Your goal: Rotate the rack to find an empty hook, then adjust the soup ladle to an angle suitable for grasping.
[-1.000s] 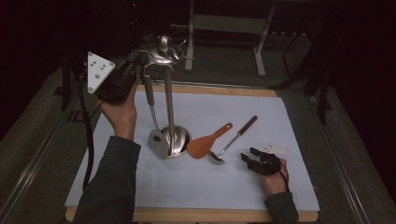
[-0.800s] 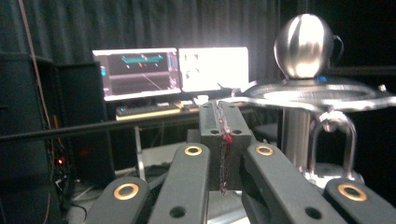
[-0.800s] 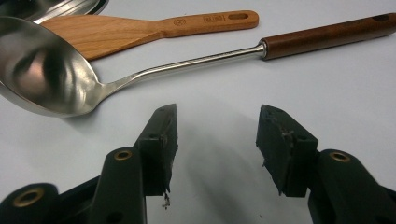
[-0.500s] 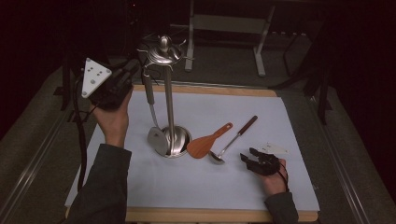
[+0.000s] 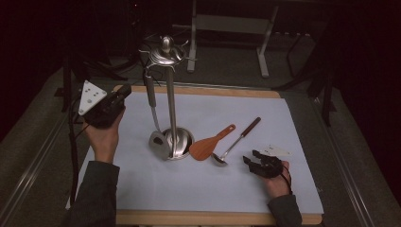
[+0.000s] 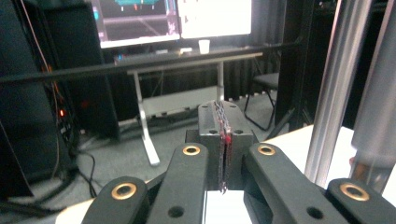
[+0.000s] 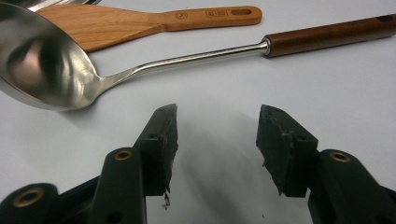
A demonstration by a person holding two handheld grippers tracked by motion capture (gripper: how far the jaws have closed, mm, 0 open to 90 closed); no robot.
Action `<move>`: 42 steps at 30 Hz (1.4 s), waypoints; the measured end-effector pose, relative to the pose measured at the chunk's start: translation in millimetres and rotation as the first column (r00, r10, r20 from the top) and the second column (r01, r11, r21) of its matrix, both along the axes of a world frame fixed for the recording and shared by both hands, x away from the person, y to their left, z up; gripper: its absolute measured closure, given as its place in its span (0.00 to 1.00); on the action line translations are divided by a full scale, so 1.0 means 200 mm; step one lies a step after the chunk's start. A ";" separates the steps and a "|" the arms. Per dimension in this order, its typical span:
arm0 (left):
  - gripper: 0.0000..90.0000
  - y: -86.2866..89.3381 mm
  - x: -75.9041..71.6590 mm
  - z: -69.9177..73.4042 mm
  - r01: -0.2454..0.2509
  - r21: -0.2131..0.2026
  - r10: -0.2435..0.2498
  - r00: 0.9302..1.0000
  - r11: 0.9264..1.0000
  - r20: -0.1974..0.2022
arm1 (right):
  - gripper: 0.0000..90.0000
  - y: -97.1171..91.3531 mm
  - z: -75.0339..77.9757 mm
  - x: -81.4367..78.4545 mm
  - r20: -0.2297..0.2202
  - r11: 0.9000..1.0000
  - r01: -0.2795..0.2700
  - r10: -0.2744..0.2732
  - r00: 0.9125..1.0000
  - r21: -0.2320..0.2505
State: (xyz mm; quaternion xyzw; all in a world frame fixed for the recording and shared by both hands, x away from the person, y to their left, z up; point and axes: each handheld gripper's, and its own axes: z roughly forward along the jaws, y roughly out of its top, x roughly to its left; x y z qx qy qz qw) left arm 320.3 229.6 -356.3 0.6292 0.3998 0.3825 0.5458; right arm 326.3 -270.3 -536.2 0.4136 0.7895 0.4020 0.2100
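A steel utensil stand (image 5: 171, 94) rises from a round base on the white mat (image 5: 283, 118). A grey-handled utensil (image 5: 152, 106) hangs from one of its top hooks, its head low by the base. Left of the stand, my left gripper (image 5: 124, 91) is held in the air, apart from the hanging utensil. Its jaws are shut with nothing between the pads (image 6: 223, 140); the stand's pole (image 6: 336, 84) is close on its right. A wooden paddle (image 5: 208, 146) and a wood-handled ladle (image 5: 236, 142) lie right of the base. My right gripper (image 5: 253, 161) rests open on the mat, just short of the ladle's bowl (image 7: 42, 60).
A small white flat piece (image 5: 279, 151) lies beside the right gripper. The mat covers a wooden board (image 5: 198, 217) on a grey table. Behind the table stand a metal-legged desk (image 6: 144, 121) with monitors and dark equipment.
My left gripper has dropped from beside the stand's top hooks and drawn off to the left. The utensil stays hanging. The right gripper has not moved.
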 end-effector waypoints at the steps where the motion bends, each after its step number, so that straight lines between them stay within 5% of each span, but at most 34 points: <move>1: 0.98 0.01 0.00 -0.03 -0.003 -0.006 0.003 1.000 1.000 -0.011 | 0.53 0.00 0.00 0.00 0.002 1.000 -0.001 0.001 1.000 -0.001; 6: 0.96 0.02 -0.01 -0.17 -0.007 -0.019 0.006 0.998 1.000 -0.060 | 0.53 0.00 0.00 0.00 0.001 1.000 -0.001 0.001 1.000 -0.006; 11: 0.95 0.04 -0.05 -0.39 -0.021 -0.046 0.014 0.990 0.999 -0.138 | 0.53 0.00 0.00 0.00 0.003 1.000 -0.003 0.003 1.000 -0.009; 15: 0.95 0.07 -0.07 -0.54 -0.033 -0.064 0.019 0.979 0.997 -0.201 | 0.53 0.01 0.00 0.00 0.004 1.000 -0.004 0.004 1.000 -0.014; 26: 0.90 0.06 -0.13 -0.87 -0.018 -0.018 0.011 0.939 1.000 -0.345 | 0.54 0.02 0.00 0.00 0.004 0.999 -0.007 0.008 1.000 -0.032; 29: 0.87 0.06 -0.13 -0.91 -0.021 -0.007 0.017 0.930 1.000 -0.368 | 0.54 0.02 0.00 0.00 0.004 0.999 -0.011 0.011 1.000 -0.038; 36: 0.81 0.05 -0.13 -0.91 -0.027 0.012 0.030 0.929 1.000 -0.369 | 0.56 0.02 0.00 0.00 0.010 0.999 -0.015 0.015 1.000 -0.035; 42: 0.81 0.02 -0.13 -0.91 -0.024 0.059 0.045 0.927 0.998 -0.372 | 0.69 0.04 0.00 0.00 0.010 0.998 -0.014 0.014 1.000 -0.060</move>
